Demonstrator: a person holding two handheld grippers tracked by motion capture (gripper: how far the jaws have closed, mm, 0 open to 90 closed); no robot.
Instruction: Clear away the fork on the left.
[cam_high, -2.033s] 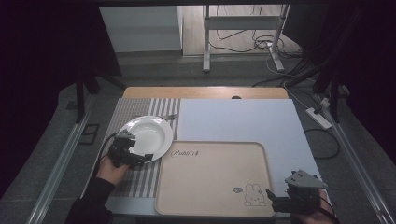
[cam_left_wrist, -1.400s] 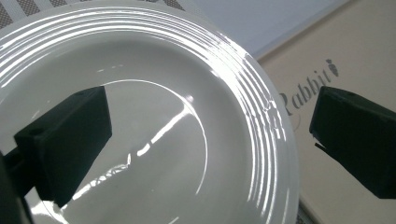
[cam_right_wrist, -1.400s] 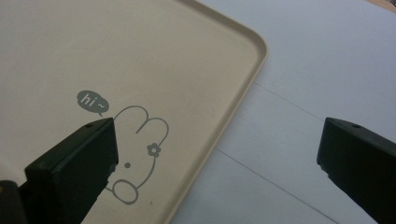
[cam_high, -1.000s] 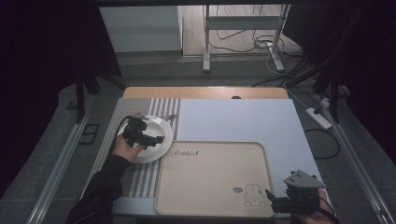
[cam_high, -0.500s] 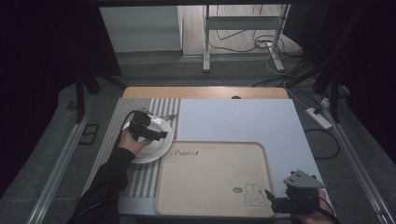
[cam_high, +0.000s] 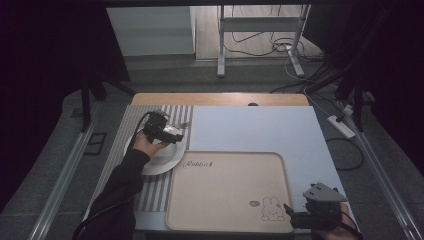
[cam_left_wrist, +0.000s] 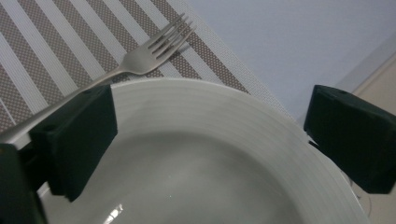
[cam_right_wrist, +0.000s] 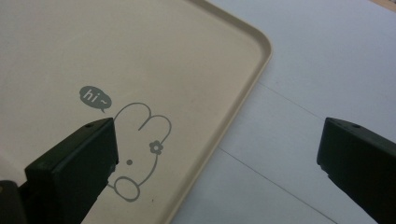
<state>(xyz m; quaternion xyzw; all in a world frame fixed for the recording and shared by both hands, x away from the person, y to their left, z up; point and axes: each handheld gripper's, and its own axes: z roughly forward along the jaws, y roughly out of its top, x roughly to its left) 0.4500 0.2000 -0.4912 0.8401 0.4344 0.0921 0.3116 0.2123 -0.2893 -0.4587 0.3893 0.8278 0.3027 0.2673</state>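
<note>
Left gripper (cam_high: 172, 131) has moved up-frame over the plate (cam_left_wrist: 224, 154), jaws wide, just narrowing, empty, lining up on the fork (cam_left_wrist: 154, 44); right gripper (cam_high: 295, 214) parked wide, lower right.

White plate (cam_left_wrist: 196, 154) with fine concentric ridges, silver fork (cam_left_wrist: 140, 56), placemat (cam_left_wrist: 51, 42) striped brown and white, beige tray (cam_right_wrist: 93, 56) printed with grey rabbit outline and "hi~" bubble, pale blue-grey sheet (cam_high: 250, 130), black fingers (cam_left_wrist: 74, 135).
</note>
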